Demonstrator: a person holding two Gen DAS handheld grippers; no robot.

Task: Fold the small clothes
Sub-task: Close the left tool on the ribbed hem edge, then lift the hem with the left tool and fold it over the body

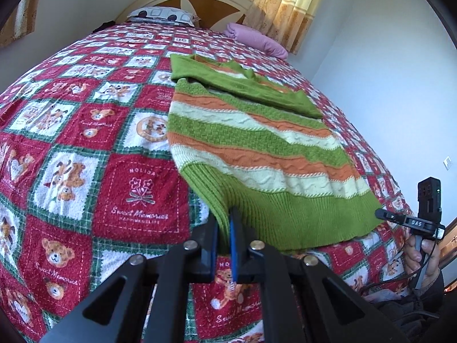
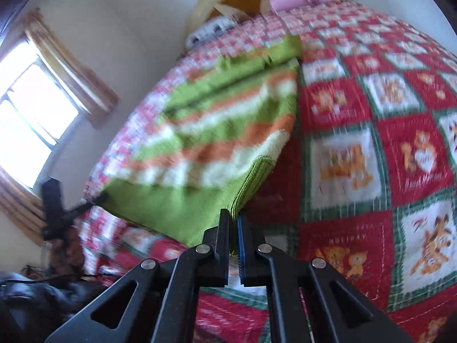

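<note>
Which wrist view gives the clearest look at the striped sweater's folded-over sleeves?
The left wrist view: the sweater is sharp there, with green sleeves folded across its far end. The right wrist view is motion-blurred; the sweater shows only as smeared stripes, its hem pinched in the right gripper.

Left gripper (image 1: 224, 223) is clamped tight, fingers nearly together, pinching the sweater (image 1: 257, 154) at its left hem corner. Right gripper (image 2: 233, 223) mirrors it, jaws closed on the right hem corner. The right hand (image 1: 421, 260) wraps its handle, low at the edge.
</note>
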